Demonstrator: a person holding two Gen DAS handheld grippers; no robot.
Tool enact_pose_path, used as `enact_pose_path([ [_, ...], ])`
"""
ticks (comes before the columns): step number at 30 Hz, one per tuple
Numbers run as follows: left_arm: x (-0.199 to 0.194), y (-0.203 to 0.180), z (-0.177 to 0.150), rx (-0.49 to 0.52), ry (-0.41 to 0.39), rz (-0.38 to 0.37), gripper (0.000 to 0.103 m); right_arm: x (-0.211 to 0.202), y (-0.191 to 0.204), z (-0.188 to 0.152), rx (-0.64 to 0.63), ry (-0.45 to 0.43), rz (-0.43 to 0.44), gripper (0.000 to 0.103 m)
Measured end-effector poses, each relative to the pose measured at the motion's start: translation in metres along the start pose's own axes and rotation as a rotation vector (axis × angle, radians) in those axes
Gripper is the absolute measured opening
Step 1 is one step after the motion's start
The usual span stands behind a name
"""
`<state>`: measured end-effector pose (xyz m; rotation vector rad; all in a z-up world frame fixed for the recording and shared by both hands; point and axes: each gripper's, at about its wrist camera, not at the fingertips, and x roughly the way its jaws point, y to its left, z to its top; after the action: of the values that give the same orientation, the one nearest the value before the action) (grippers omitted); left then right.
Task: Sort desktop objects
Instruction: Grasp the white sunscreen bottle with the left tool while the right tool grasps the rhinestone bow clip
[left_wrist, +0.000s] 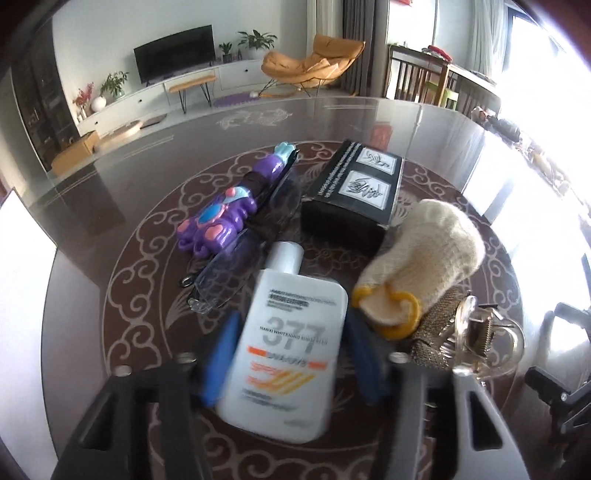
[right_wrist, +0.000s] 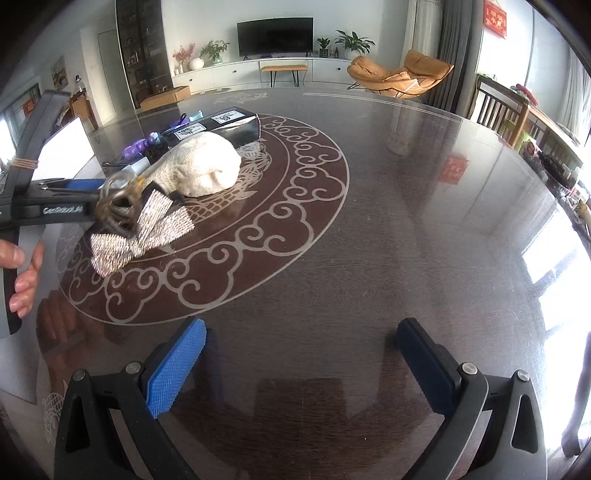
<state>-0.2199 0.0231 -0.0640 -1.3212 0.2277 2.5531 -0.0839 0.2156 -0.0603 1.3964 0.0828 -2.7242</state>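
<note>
A white lotion bottle (left_wrist: 288, 354) with orange stripes and "377" on its label sits between the blue pads of my left gripper (left_wrist: 291, 321), which press on both its sides; the picture is blurred there. In the right wrist view the left gripper's black body (right_wrist: 55, 208) shows at the left edge, with a hand (right_wrist: 22, 266) on it. My right gripper (right_wrist: 303, 354) stands open over bare table with nothing between its fingers. Behind the bottle lie a purple paw toy (left_wrist: 218, 214), clear glasses (left_wrist: 229, 273), a black box (left_wrist: 354, 192), a cream knit glove (left_wrist: 424, 258) and a glittery bow hair clip (left_wrist: 461, 339).
The dark round glass table (right_wrist: 406, 221) has a pale cloud pattern around its middle. The objects cluster on its left side in the right wrist view: the glove (right_wrist: 207, 170), the bow clip (right_wrist: 147, 229), the black box (right_wrist: 218, 123). A white sheet (right_wrist: 66, 147) lies at the far left.
</note>
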Motion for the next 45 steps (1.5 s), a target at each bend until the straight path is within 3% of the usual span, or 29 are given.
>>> enact_pose_path([
  [5, -0.019, 0.000, -0.023, -0.062, -0.001, 0.084, 0.051, 0.000, 0.000, 0.000, 0.000, 0.000, 0.000, 0.103],
  [13, -0.072, 0.033, -0.107, -0.206, -0.013, 0.131, 0.051, 0.000, 0.000, 0.000, 0.000, 0.000, 0.000, 0.103],
  [18, -0.088, 0.052, -0.136, -0.235, -0.033, 0.150, 0.051, 0.000, 0.000, 0.000, 0.000, 0.000, 0.000, 0.103],
  [21, -0.089, 0.056, -0.139, -0.237, -0.047, 0.154, 0.056, 0.000, 0.000, 0.000, 0.000, 0.000, 0.000, 0.103],
  [23, -0.086, 0.056, -0.139, -0.244, -0.042, 0.186, 0.071, 0.000, 0.000, 0.000, 0.000, 0.000, 0.000, 0.103],
  [25, -0.081, 0.062, -0.138, -0.280, -0.013, 0.171, 0.097, 0.000, 0.000, 0.000, 0.000, 0.000, 0.000, 0.103],
  [27, -0.077, 0.061, -0.135, -0.272, 0.006, 0.158, 0.103, 0.000, 0.000, 0.000, 0.000, 0.000, 0.000, 0.103],
  [45, -0.071, 0.059, -0.136, -0.266, 0.004, 0.159, 0.103, 0.000, 0.000, 0.000, -0.001, 0.000, -0.001, 0.103],
])
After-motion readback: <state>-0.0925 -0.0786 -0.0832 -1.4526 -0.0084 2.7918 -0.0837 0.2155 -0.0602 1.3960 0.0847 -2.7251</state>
